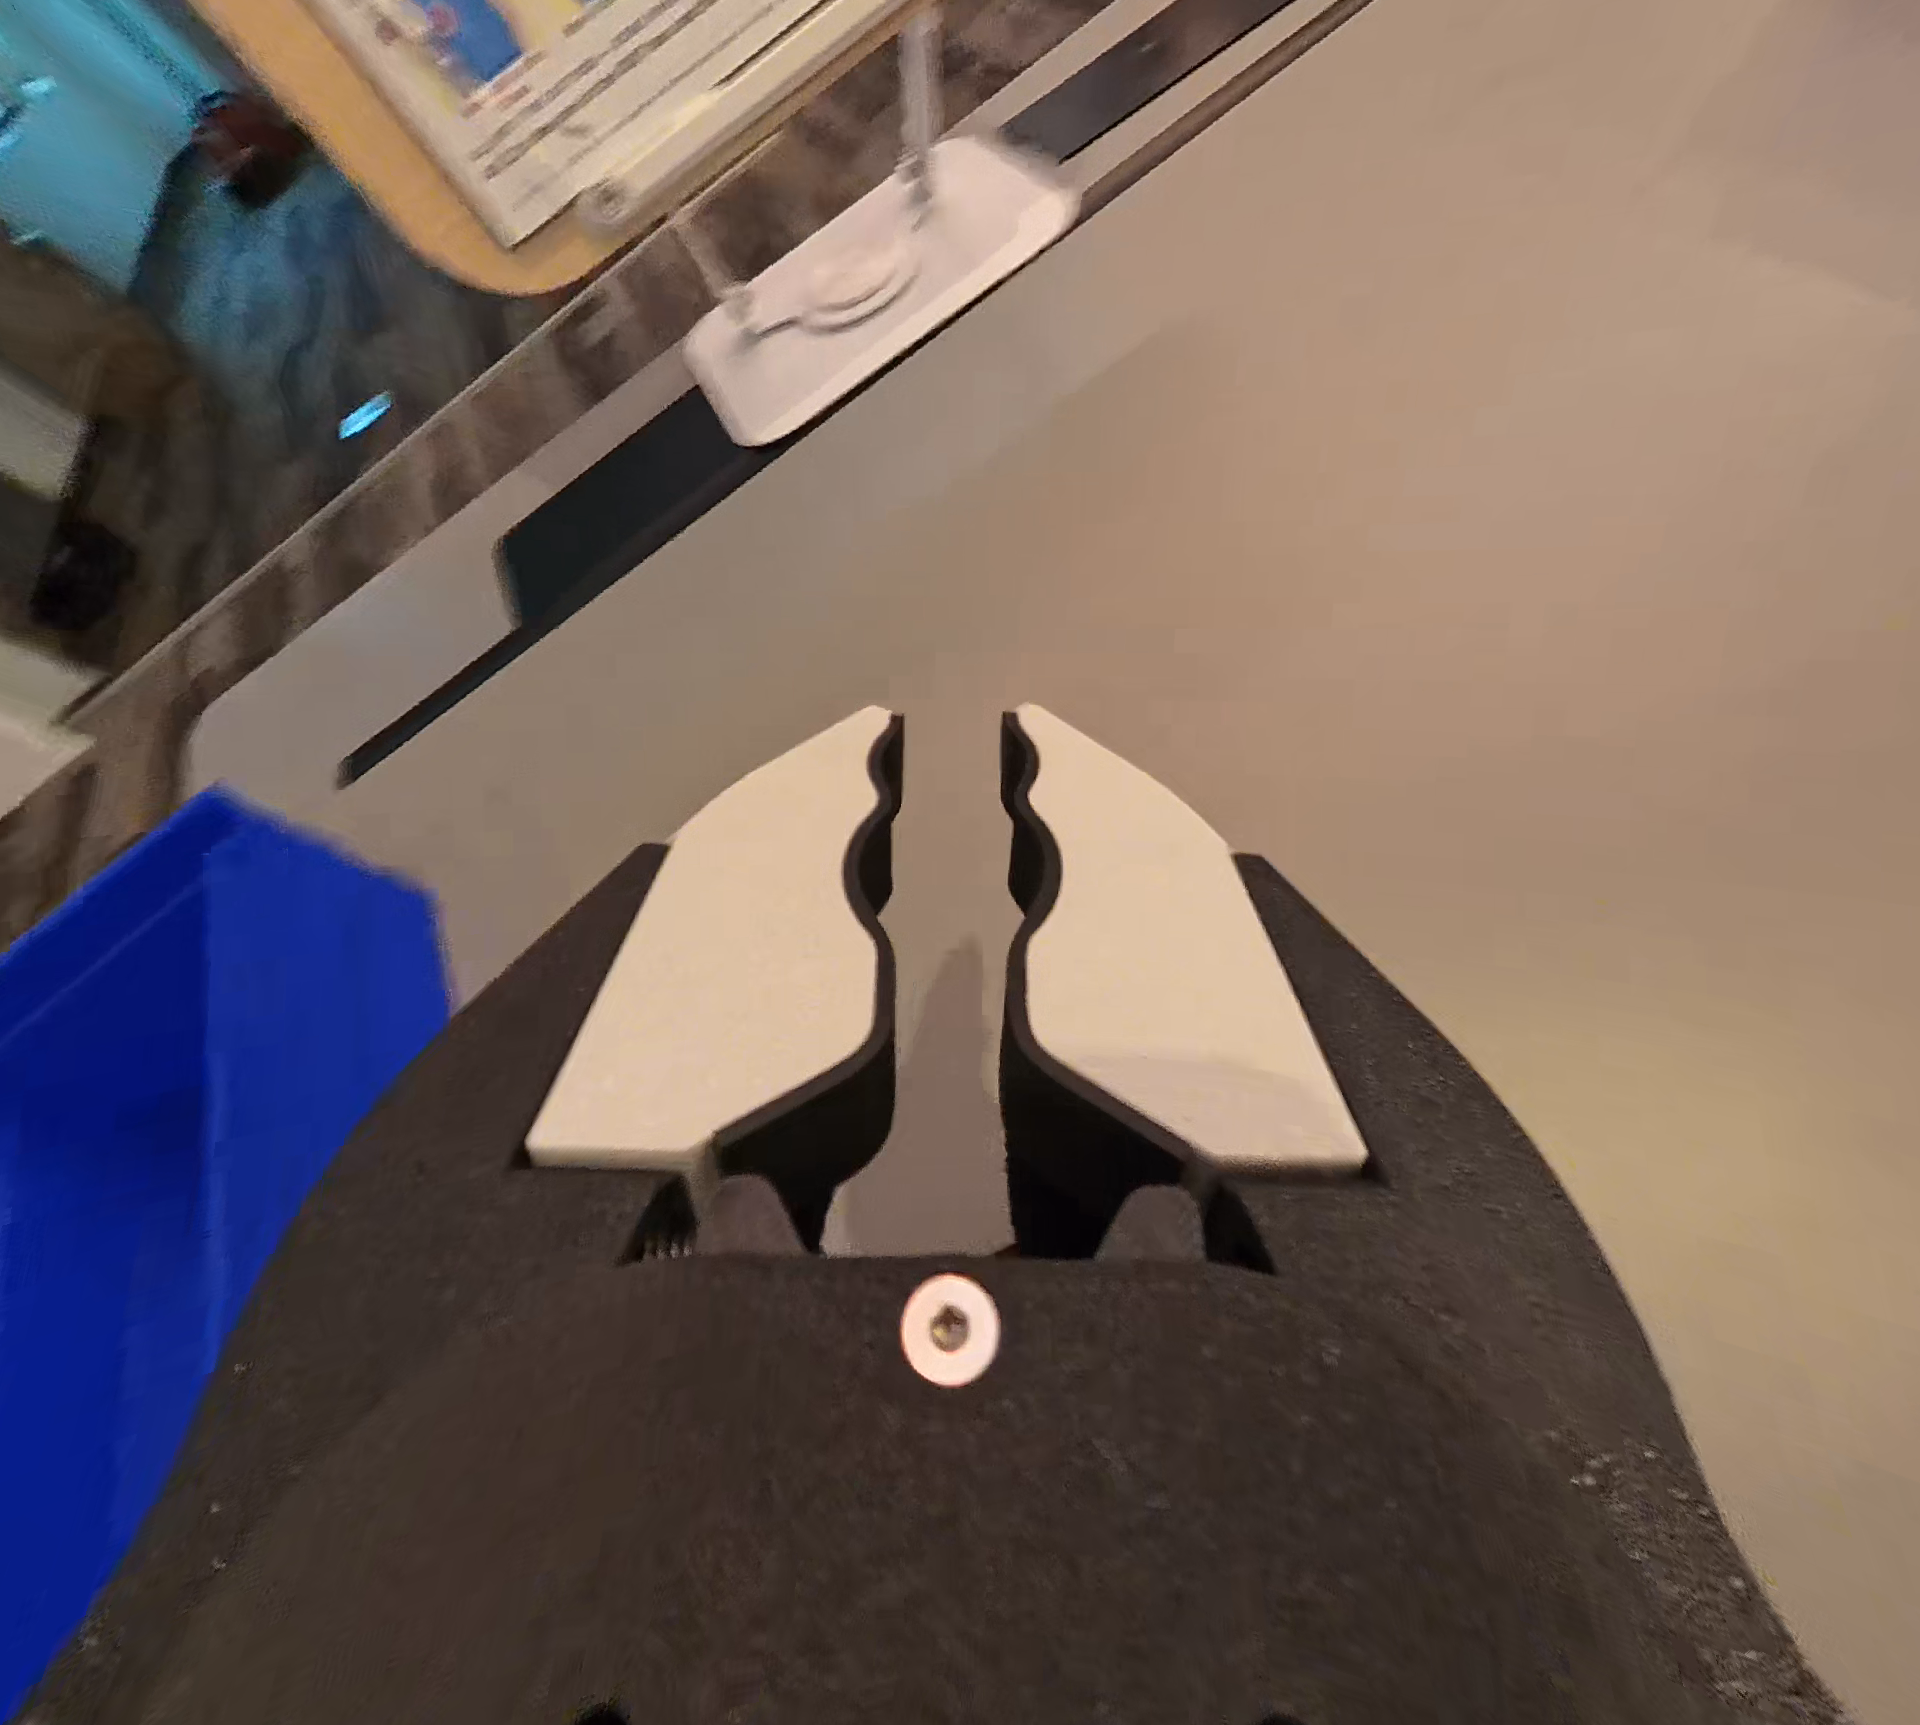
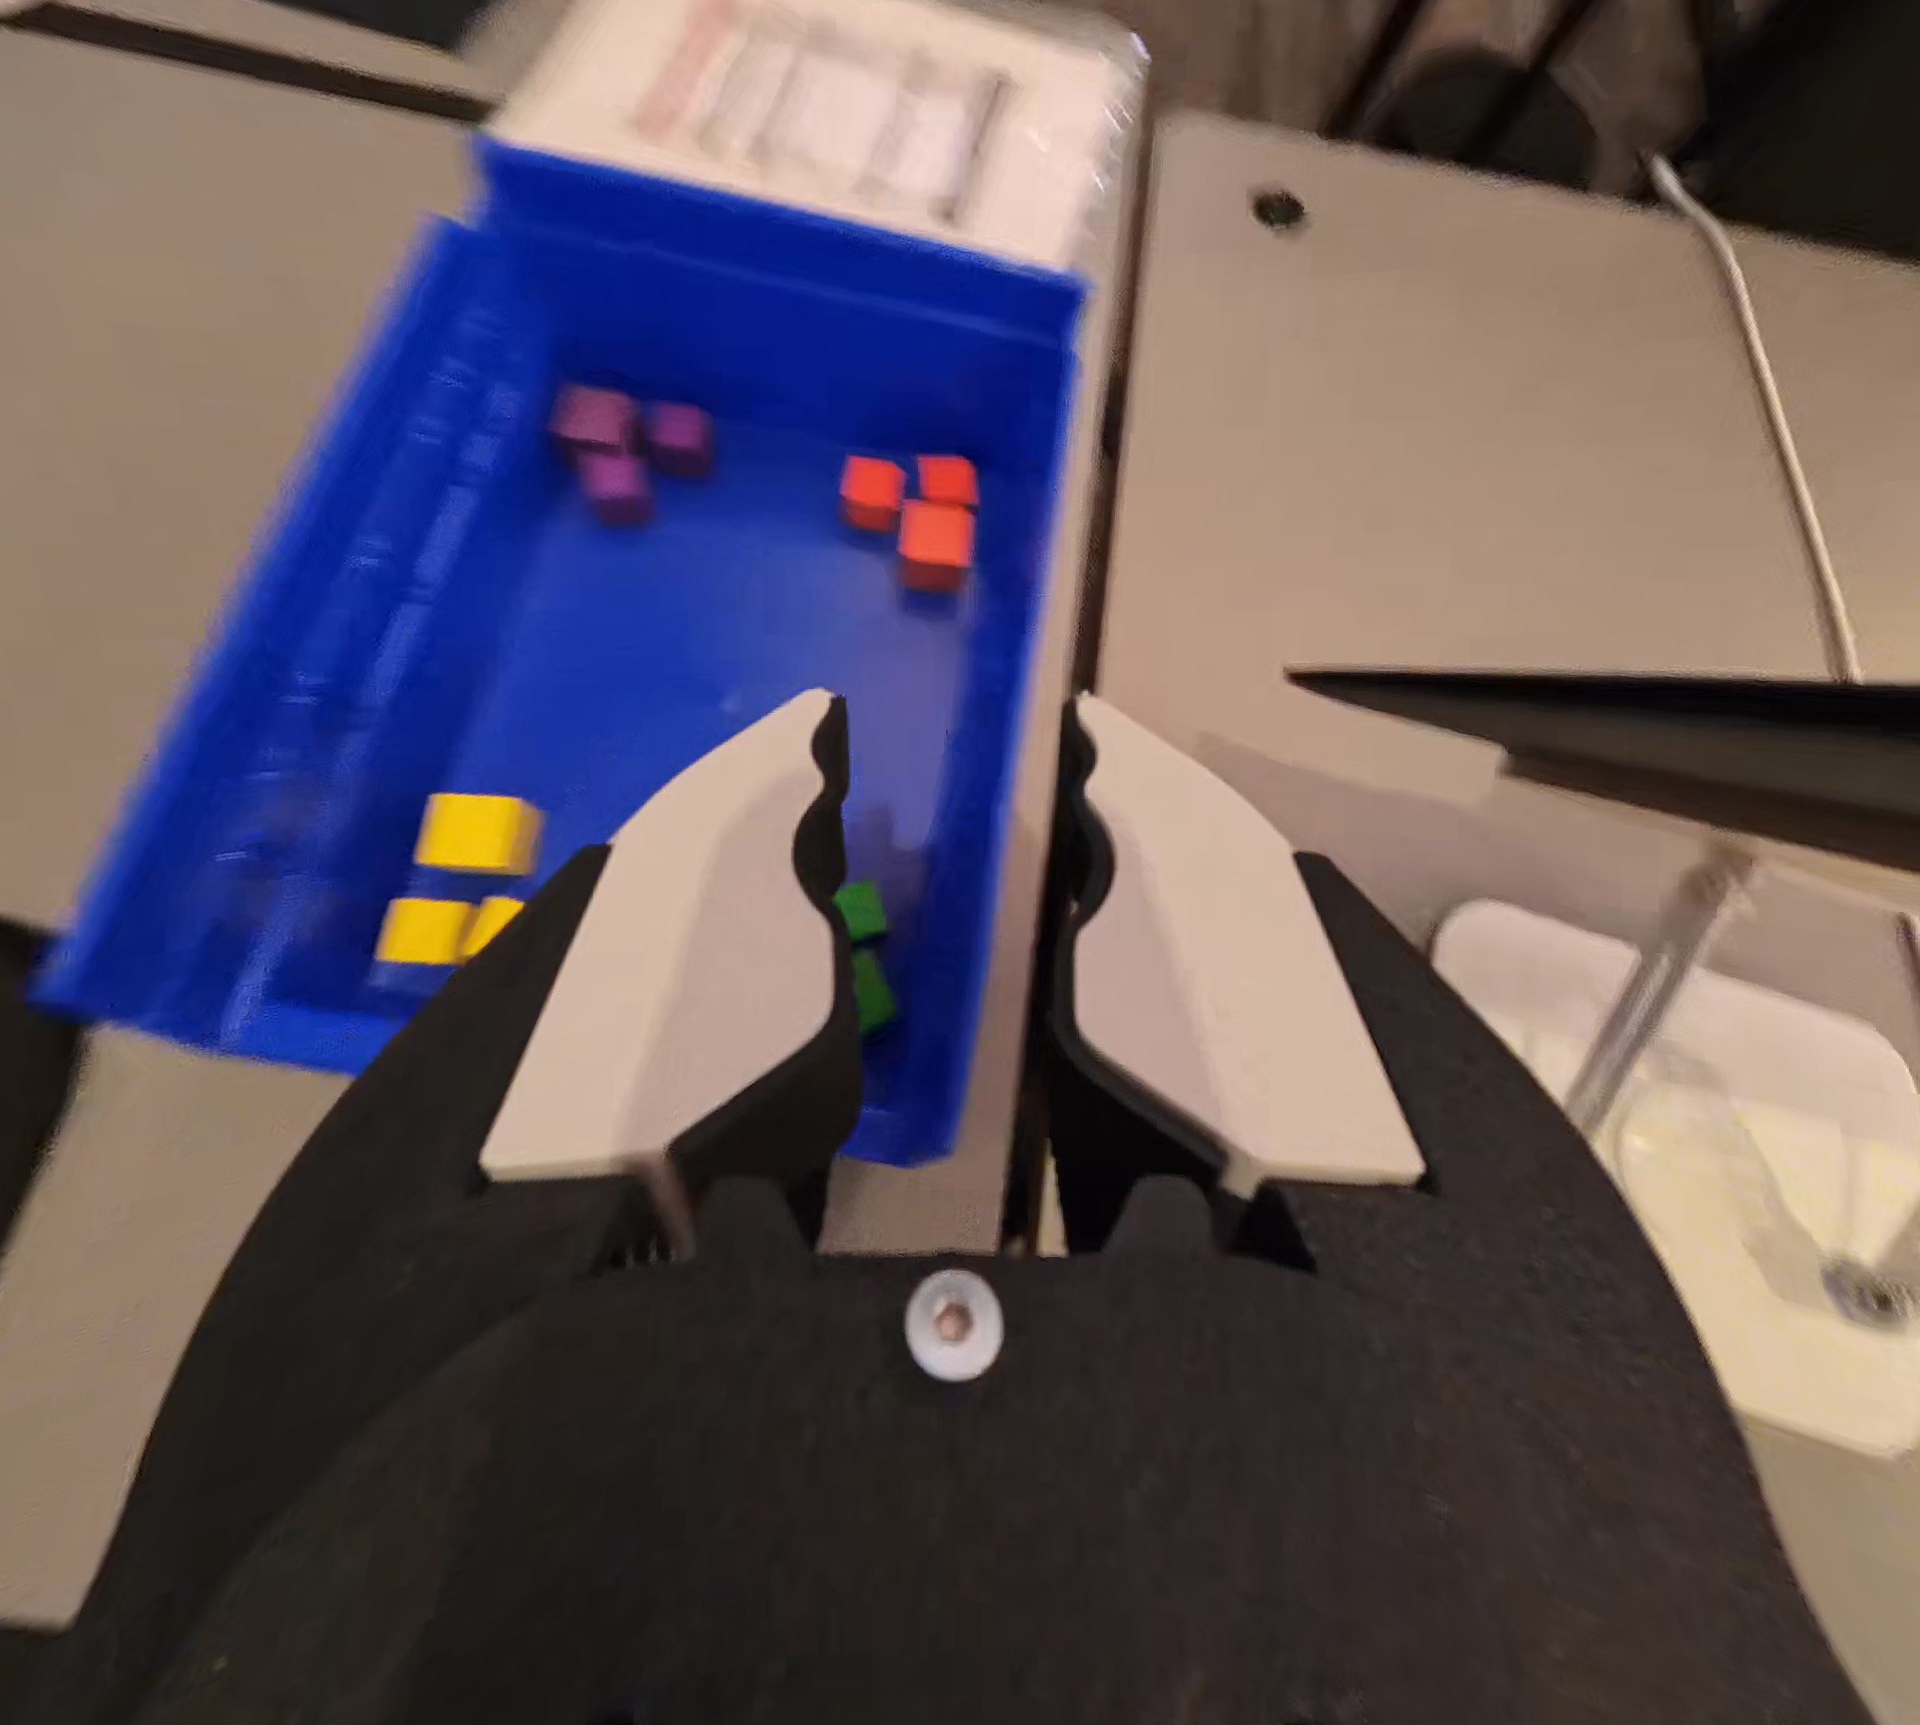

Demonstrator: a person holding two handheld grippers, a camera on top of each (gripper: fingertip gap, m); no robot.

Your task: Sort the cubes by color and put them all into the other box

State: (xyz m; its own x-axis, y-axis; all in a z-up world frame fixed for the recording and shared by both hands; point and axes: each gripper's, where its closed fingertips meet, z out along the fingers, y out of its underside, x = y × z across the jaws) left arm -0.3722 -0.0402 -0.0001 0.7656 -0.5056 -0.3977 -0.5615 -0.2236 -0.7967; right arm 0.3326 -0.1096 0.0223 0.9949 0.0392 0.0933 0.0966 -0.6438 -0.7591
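In the right wrist view a blue box lies on the grey table. Inside it sit three purple cubes at the far left, three red cubes at the far right, yellow cubes at the near left and green cubes at the near right, partly hidden by my left finger. My right gripper is open and empty above the box's near right corner. In the left wrist view my left gripper is slightly open and empty over bare table, with a blue box at its left.
A white box with a clear lid stands behind the blue box. A white stand base and a dark flat panel are at the right, with a white cable. A sign on a white base stands at the table's far edge.
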